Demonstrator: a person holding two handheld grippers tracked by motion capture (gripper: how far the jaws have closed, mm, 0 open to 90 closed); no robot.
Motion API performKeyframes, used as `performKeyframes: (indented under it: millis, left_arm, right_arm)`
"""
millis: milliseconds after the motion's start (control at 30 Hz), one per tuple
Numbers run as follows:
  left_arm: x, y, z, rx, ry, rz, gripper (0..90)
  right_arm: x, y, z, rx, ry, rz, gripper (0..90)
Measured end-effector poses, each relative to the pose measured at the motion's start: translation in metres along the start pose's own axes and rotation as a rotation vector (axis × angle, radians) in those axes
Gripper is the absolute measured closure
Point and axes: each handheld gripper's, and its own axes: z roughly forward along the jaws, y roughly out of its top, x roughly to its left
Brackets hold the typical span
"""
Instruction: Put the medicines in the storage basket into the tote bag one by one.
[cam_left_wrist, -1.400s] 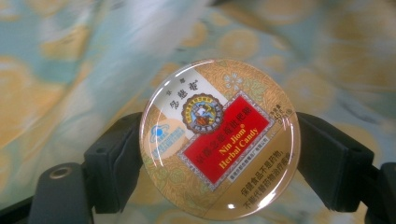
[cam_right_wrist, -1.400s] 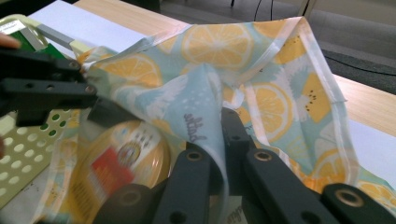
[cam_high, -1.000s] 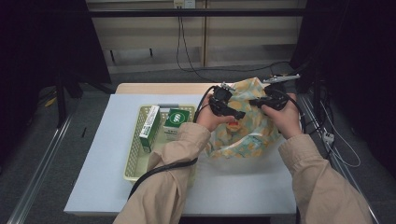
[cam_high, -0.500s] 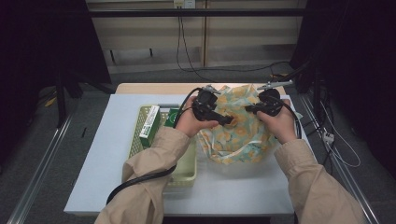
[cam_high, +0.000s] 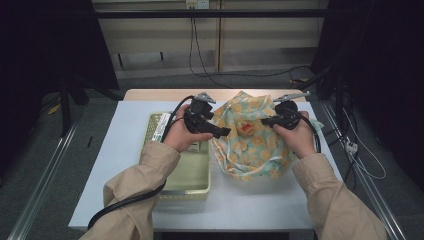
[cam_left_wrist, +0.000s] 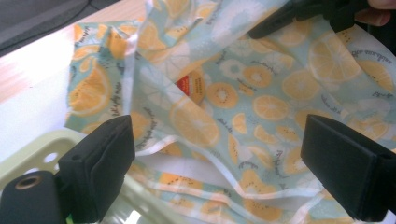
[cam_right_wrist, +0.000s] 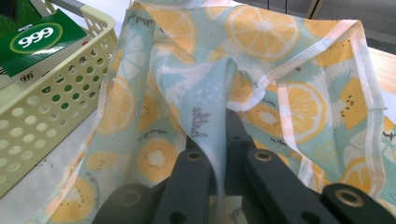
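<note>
So the fruit-print bag (cam_high: 252, 142) sits on the bench (cam_high: 125, 150) just right of the yellow-green basket (cam_high: 192, 172), mouth partly open with a red-labelled item (cam_left_wrist: 191, 86) visible inside. Right hand-held gripper (cam_high: 267, 121) is clamped shut on a fold of the bag's rim; left hand-held gripper (cam_high: 222, 132) has pulled back from the bag toward the basket, jaws wide apart and empty. Reads as one side let go: the left looks free to fetch the green 999 box (cam_right_wrist: 35, 39) next.
</note>
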Motion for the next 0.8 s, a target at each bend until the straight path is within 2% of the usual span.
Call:
performKeyframes:
  millis: [200,367,500,533,600,800]
  left_arm:
    - [0.009,-0.014,-0.009,0.022,0.024,-0.007,10.0]
    - [0.020,-0.027,-0.015,0.024,0.045,-0.035,9.9]
    - [0.027,-0.036,-0.021,0.035,0.086,-0.043,9.9]
    - [0.029,-0.039,-0.022,0.035,0.078,-0.051,9.9]
    - [0.032,-0.042,-0.024,0.042,0.091,-0.050,9.9]
    - [0.042,-0.052,-0.029,0.049,0.132,-0.080,9.6]
  right_arm:
    - [0.003,0.000,-0.001,-0.001,0.005,-0.012,89.8]
    - [0.003,-0.003,0.000,0.000,0.004,-0.010,89.8]
    - [0.001,-0.007,0.002,0.000,0.005,0.000,89.8]
    - [0.001,-0.008,0.003,0.001,0.004,0.002,89.8]
    - [0.000,-0.009,0.003,0.001,0.003,0.006,89.8]
    - [-0.004,-0.011,0.001,-0.001,0.000,0.015,89.9]
